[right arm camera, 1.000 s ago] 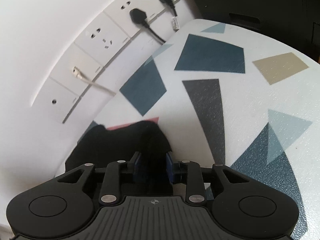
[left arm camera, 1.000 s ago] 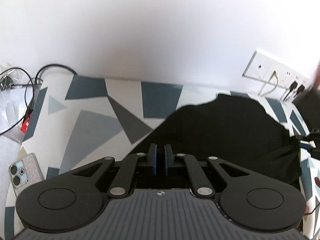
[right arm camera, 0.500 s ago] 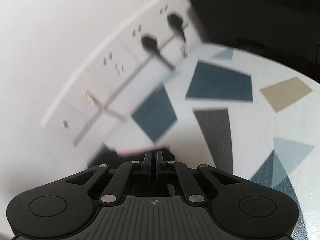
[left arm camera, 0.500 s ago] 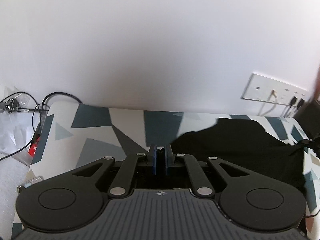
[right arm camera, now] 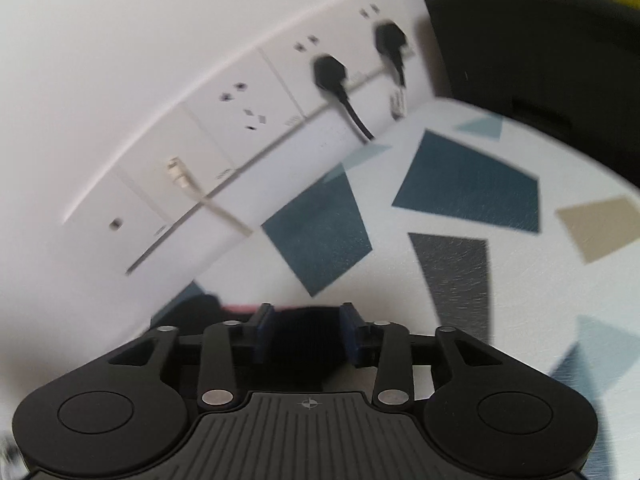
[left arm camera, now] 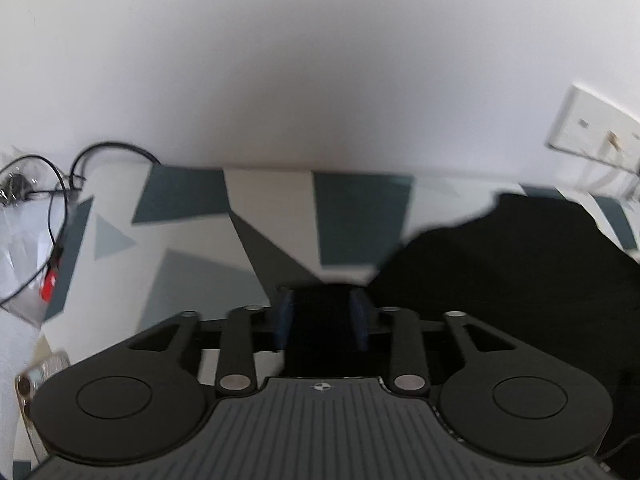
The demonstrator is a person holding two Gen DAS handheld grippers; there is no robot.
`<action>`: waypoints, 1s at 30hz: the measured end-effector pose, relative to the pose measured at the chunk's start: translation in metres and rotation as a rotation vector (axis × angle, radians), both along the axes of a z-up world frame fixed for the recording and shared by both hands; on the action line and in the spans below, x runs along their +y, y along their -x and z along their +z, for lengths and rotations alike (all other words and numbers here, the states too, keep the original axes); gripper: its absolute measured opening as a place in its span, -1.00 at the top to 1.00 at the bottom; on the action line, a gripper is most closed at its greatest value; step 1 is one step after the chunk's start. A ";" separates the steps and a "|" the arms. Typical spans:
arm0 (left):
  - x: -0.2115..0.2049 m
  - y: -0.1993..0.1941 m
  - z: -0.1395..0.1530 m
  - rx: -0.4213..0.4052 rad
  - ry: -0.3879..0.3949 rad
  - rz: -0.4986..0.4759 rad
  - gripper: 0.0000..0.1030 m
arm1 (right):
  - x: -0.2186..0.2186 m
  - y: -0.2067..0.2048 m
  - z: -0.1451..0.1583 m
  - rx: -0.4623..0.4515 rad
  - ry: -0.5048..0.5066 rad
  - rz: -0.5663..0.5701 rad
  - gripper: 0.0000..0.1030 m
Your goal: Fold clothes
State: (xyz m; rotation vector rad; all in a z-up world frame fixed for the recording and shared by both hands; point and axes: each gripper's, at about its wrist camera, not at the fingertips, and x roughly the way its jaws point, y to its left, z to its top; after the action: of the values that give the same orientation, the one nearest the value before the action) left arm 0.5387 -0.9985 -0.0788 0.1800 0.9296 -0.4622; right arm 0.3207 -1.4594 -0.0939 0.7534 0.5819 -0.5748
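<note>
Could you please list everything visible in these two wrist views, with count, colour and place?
Garment: one, black, on the table's right part in the left view.
Table: one, white with blue, grey and tan shapes.
Socket panel: one, white, on the wall.
Plugs: two, black, in the panel's right sockets.
Phone: one, pale, table's near left edge.
Cables: black, with a red tag, far left.
Dark object: one, black, far right; cannot tell what.
Left gripper: jaws just opened, garment between them.
Right gripper: jaws just opened, dark cloth between them.
</note>
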 end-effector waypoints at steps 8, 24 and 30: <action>0.002 0.066 -0.014 0.027 -0.081 -0.123 0.07 | 0.072 0.064 -0.002 0.080 0.173 0.154 0.20; 0.015 0.068 -0.036 0.041 -0.107 0.015 0.71 | 0.093 0.073 -0.023 0.206 0.317 0.183 0.91; 0.020 0.074 -0.034 0.062 -0.100 0.031 0.56 | 0.084 0.090 -0.025 0.215 0.215 0.092 0.62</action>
State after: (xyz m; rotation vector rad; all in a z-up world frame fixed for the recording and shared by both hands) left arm 0.4643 -0.9786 -0.1131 0.2426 1.0156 -0.3952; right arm 0.2303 -1.3753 -0.1194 0.4621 0.7363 -0.6258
